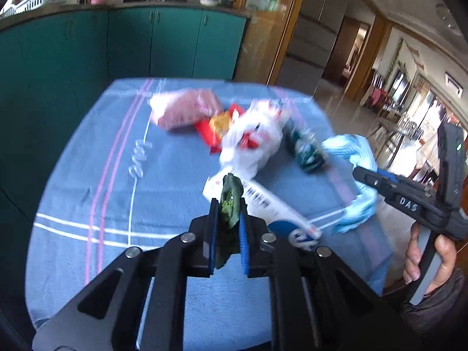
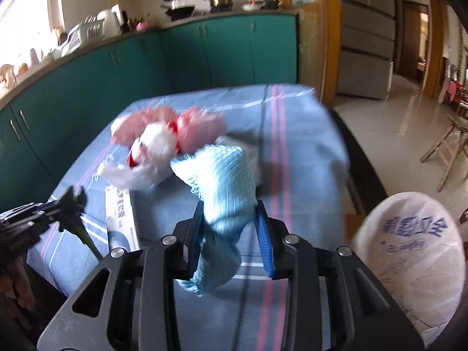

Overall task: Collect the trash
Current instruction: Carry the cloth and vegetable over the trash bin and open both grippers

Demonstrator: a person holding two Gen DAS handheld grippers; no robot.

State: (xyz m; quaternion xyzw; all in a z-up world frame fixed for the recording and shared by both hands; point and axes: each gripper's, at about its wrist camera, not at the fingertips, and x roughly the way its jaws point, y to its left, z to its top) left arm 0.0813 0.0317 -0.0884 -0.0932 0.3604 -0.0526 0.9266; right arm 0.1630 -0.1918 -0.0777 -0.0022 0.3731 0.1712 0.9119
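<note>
My left gripper (image 1: 229,206) is shut on a wilted green leaf (image 1: 231,196) and holds it above the blue cloth-covered table (image 1: 117,204). My right gripper (image 2: 229,215) is shut on a crumpled light blue paper towel (image 2: 225,181), lifted off the table; it also shows at the right of the left wrist view (image 1: 355,158). On the table lie a pink plastic bag (image 1: 184,108), red snack wrappers (image 1: 210,134), a white plastic bag (image 1: 251,140), a dark green wrapper (image 1: 305,149) and a flat white box (image 1: 263,201).
A bin lined with a white printed bag (image 2: 409,251) stands at the table's right side. Teal kitchen cabinets (image 1: 131,41) run behind the table. A wooden chair (image 2: 447,149) stands on the tiled floor to the right.
</note>
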